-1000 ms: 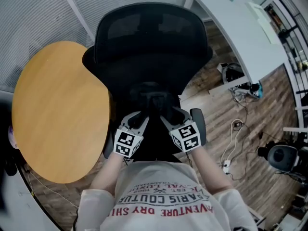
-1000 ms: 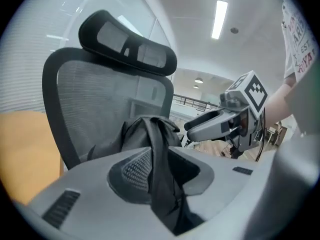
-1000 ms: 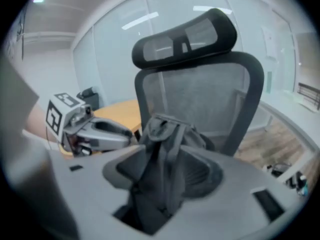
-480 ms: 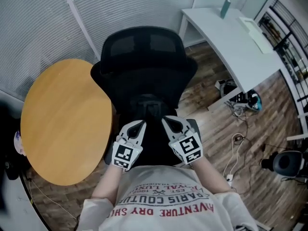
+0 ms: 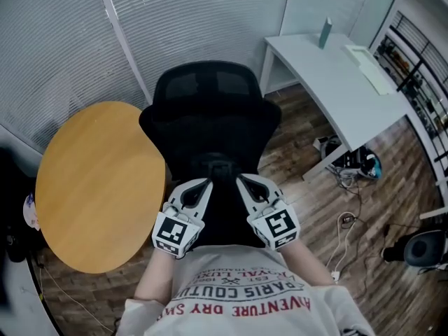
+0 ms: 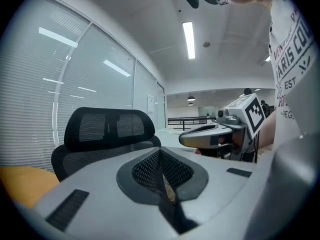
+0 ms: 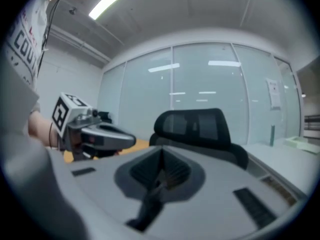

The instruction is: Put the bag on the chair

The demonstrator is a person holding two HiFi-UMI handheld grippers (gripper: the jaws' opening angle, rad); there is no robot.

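Note:
A black office chair (image 5: 210,117) stands in front of me. A dark bag (image 5: 220,168) lies on its seat and is hard to tell apart from the black upholstery. My left gripper (image 5: 204,185) and right gripper (image 5: 243,182) hover side by side over the seat's front, just short of the bag. Both are shut with nothing between the jaws. In the left gripper view the closed left gripper (image 6: 162,176) points at the mesh headrest (image 6: 110,126), with the right gripper (image 6: 220,134) beside it. The right gripper view shows its closed gripper (image 7: 160,176), the chair (image 7: 192,126) and the left gripper (image 7: 95,134).
A round wooden table (image 5: 98,180) stands close to the chair's left. A white desk (image 5: 336,68) is at the back right, with cables and a power strip (image 5: 346,215) on the wooden floor below it. A glass wall with blinds (image 5: 175,19) runs behind the chair.
Both grippers have closed and drawn back a little from the bag toward me. The bag stays on the seat. The head view has pulled back, so the chair looks smaller.

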